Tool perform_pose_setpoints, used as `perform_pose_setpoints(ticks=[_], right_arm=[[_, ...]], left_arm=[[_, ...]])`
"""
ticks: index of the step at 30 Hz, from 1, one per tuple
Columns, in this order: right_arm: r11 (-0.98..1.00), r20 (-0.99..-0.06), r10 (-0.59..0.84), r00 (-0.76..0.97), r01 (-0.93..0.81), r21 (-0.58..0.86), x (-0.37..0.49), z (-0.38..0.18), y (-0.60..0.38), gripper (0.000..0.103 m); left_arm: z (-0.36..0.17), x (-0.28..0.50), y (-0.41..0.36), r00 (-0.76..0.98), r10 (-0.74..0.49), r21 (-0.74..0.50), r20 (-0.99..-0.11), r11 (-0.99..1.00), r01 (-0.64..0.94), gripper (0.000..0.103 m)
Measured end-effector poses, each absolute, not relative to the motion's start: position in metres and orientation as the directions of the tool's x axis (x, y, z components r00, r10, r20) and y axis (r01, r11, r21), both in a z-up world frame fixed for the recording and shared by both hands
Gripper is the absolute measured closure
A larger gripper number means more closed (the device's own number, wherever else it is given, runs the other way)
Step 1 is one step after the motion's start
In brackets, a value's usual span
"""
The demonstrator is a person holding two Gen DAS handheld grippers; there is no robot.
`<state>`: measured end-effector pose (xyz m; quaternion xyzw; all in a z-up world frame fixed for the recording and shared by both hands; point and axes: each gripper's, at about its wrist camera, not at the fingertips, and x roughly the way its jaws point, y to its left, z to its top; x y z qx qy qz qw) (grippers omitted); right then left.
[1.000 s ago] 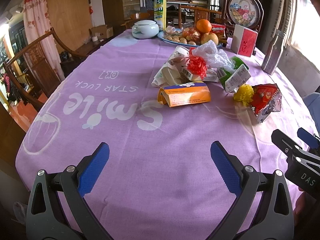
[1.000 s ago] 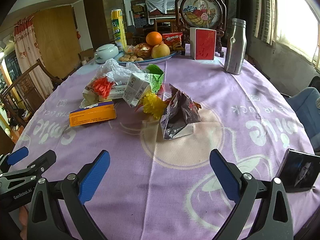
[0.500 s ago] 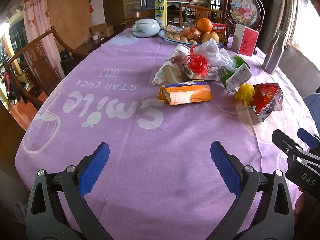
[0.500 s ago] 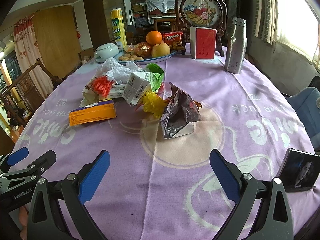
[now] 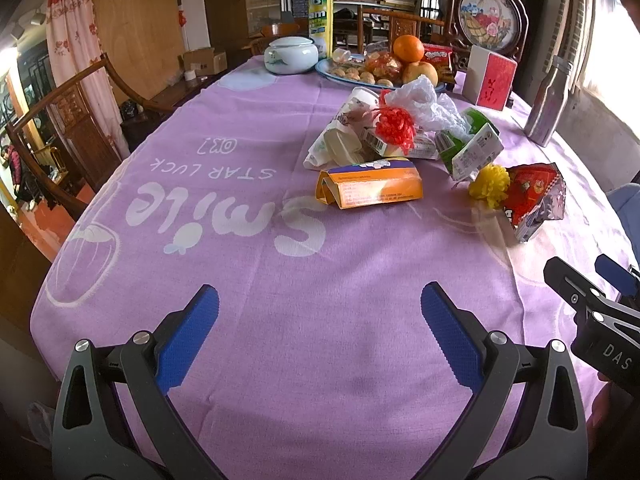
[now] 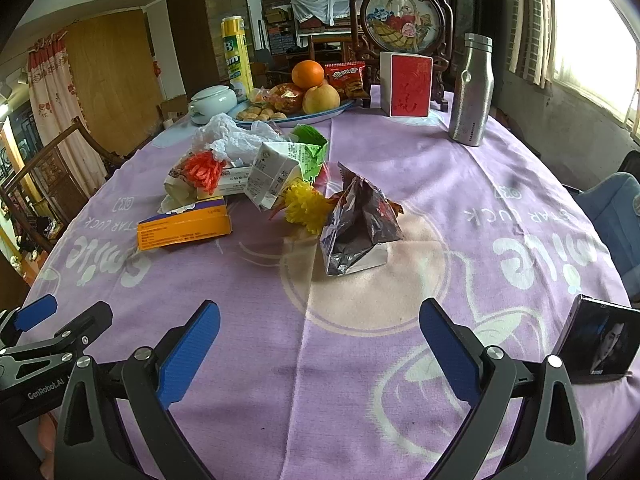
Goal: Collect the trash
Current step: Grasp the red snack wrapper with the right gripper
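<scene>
Trash lies in a loose heap mid-table on the purple cloth: an orange box [image 5: 370, 190] [image 6: 184, 230], a crumpled foil snack bag [image 6: 358, 230] [image 5: 534, 200], a yellow flower [image 6: 306, 206], a white and green carton [image 6: 280, 172] [image 5: 470, 150], a red ribbon tuft [image 5: 394, 126], a clear plastic bag [image 5: 424, 100] and paper cups [image 5: 340, 144]. My left gripper [image 5: 320, 314] is open and empty, near the table's front edge, short of the orange box. My right gripper [image 6: 320, 326] is open and empty, short of the foil bag.
A fruit plate [image 6: 296, 118], a white lidded pot [image 6: 212, 102], a yellow can [image 6: 236, 60], a red-faced box [image 6: 410, 84] and a steel bottle [image 6: 472, 90] stand at the far end. A dark photo card [image 6: 600, 346] lies front right. Wooden chairs stand at the left.
Both grippers have crept slightly forward toward the trash; the heap sits a little lower in the left view. Both stay open.
</scene>
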<state>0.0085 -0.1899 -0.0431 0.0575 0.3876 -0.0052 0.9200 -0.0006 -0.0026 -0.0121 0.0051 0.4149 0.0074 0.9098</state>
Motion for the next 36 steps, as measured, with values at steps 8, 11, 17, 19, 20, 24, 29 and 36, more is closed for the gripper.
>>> perform_pose_setpoints(ticks=[8, 11, 17, 19, 20, 24, 29, 36], right_arm=[[0.993, -0.722, 0.037, 0.691, 0.055, 0.104, 0.01, -0.046, -0.19, 0.005], [0.993, -0.728, 0.036, 0.685, 0.06, 0.106, 0.013, -0.046, -0.194, 0.005], [0.991, -0.738, 0.004, 0.675, 0.095, 0.092, 0.027, -0.048, -0.212, 0.005], [0.99, -0.745, -0.002, 0.667, 0.108, 0.094, 0.038, -0.05, -0.219, 0.005], [0.989, -0.75, -0.007, 0.662, 0.113, 0.09, 0.041, -0.05, -0.221, 0.005], [0.996, -0.757, -0.031, 0.652, 0.084, 0.032, 0.07, -0.054, -0.216, 0.005], [0.997, -0.772, -0.077, 0.631, 0.044, -0.063, 0.103, -0.064, -0.203, 0.015], [0.998, -0.794, -0.063, 0.605, 0.031, -0.056, 0.116, -0.068, -0.208, 0.078]], left_arm=[[-0.015, 0.002, -0.002, 0.649, 0.013, 0.015, -0.76, 1.0, -0.003, 0.006], [-0.013, 0.007, 0.0, 0.654, -0.007, 0.006, -0.756, 1.0, 0.018, 0.006], [-0.007, 0.03, 0.013, 0.707, -0.066, -0.005, -0.704, 0.996, 0.088, 0.006], [-0.011, 0.044, 0.015, 0.717, -0.076, 0.008, -0.692, 0.994, 0.113, 0.006], [-0.014, 0.049, 0.016, 0.716, -0.086, 0.002, -0.693, 0.993, 0.121, 0.006], [-0.024, 0.059, 0.027, 0.677, -0.156, -0.096, -0.719, 0.987, 0.125, 0.006], [-0.029, 0.055, 0.031, 0.665, -0.142, -0.086, -0.733, 0.989, 0.117, 0.006], [-0.032, 0.064, 0.03, 0.648, -0.106, -0.036, -0.754, 0.992, 0.121, 0.006]])
